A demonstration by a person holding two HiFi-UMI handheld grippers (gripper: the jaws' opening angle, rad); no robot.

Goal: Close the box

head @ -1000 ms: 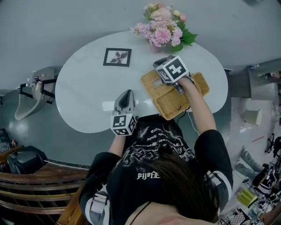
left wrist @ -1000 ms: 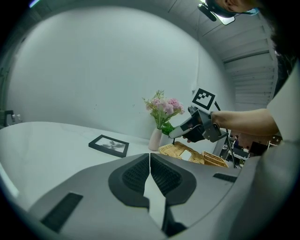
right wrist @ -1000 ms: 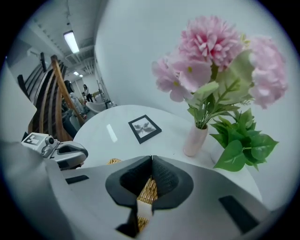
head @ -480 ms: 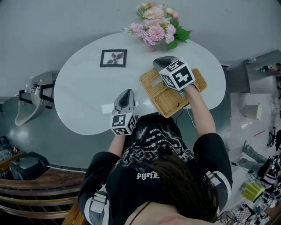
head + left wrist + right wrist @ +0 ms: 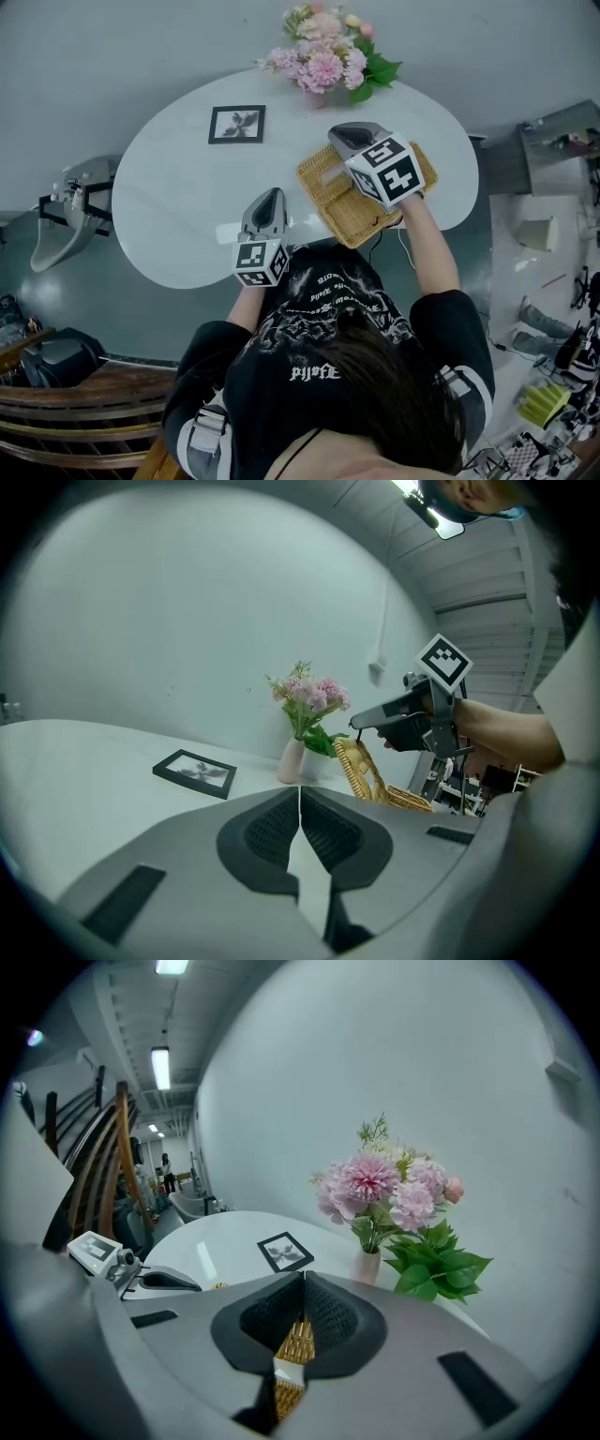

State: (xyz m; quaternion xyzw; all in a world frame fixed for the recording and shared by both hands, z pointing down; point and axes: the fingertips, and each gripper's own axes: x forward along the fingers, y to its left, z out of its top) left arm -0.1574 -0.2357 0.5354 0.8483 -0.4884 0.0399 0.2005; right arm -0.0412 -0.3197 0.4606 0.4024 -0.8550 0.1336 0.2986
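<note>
Right gripper view: my right gripper (image 5: 302,1283) is clamped on the rim of the wicker lid (image 5: 296,1344) — woven strands show between the pads. In the left gripper view the lid stands near upright over the box (image 5: 354,217), at the table's (image 5: 178,187) right end near the flowers (image 5: 323,61). My left gripper (image 5: 300,803) is pinched together, empty, well apart — so I'd say the right hand swings the lid down.

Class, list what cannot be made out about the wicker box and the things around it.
Wicker box inside: head view, right claw covers it; left gripper view, raised lid blocks it.
Framed picture subject: too small, every view.
Vase: head view, flowers mostly hide it.
</note>
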